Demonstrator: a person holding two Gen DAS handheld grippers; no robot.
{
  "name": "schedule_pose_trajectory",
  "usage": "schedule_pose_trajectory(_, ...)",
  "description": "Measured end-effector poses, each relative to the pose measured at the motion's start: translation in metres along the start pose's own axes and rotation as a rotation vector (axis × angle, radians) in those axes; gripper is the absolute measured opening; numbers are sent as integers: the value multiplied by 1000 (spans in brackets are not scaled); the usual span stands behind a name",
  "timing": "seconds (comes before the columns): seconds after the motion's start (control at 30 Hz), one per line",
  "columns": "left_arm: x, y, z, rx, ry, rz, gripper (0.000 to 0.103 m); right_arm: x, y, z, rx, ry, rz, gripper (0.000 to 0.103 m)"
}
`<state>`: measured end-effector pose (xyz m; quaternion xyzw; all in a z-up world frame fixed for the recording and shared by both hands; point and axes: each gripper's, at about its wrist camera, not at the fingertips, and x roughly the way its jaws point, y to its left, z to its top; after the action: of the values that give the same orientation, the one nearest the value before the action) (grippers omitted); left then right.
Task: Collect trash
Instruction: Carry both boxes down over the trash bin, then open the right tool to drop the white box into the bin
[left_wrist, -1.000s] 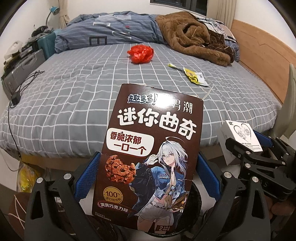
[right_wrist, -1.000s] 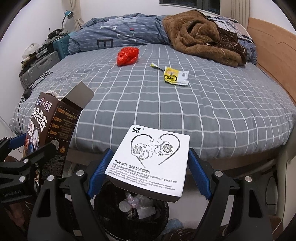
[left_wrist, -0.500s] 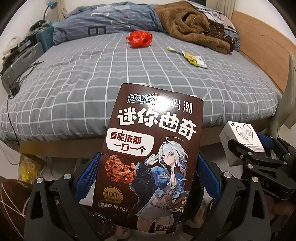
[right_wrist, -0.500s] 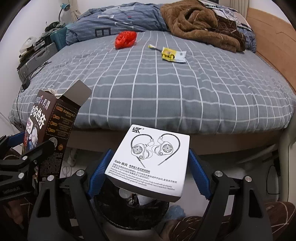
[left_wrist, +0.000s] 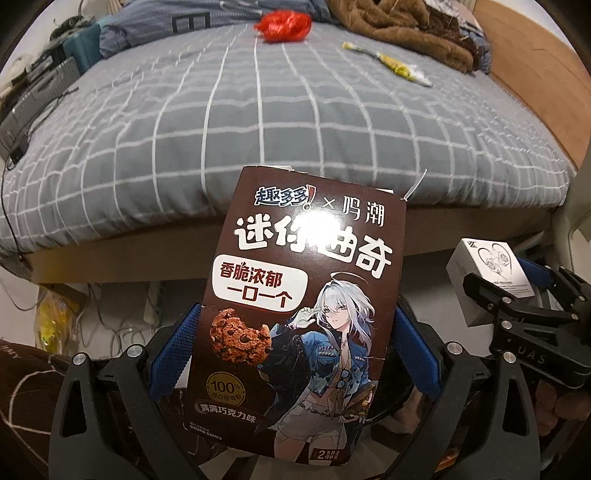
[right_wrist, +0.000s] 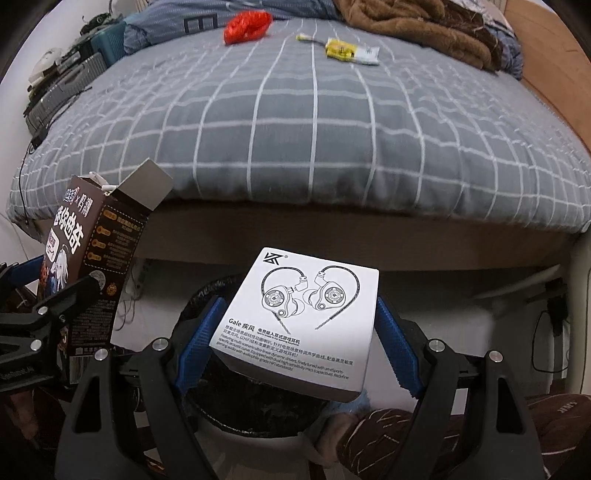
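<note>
Nearest us, our left gripper (left_wrist: 295, 354) clamps one brown cookie box (left_wrist: 299, 295) between its blue pads, and our right gripper (right_wrist: 295, 343) clamps one white earphone box (right_wrist: 301, 321). Both hang above one black-lined bin (right_wrist: 258, 410) at the bed's foot. Farther off, on the checked bedsheet (right_wrist: 314, 122), lie two more scraps: one red wrapper (right_wrist: 246, 21) and one yellow packet (right_wrist: 347, 51).
</note>
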<state>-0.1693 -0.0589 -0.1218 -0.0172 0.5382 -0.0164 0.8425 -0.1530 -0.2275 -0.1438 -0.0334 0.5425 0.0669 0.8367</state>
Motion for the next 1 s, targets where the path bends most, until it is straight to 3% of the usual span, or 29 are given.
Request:
schedule_pose_trajectory(0.43,30,6,11,-10,79,14,95,46,17,-3,-43,109,9,78)
schedule_pose_trajectory(0.8,35,14,14,-35,97,32,95,60,33,-2,-96,140,13,79)
schedule_pose_trajectory(1.0,35,13,14,-27,98,36,95,52,33,0,-110,112,-16,94)
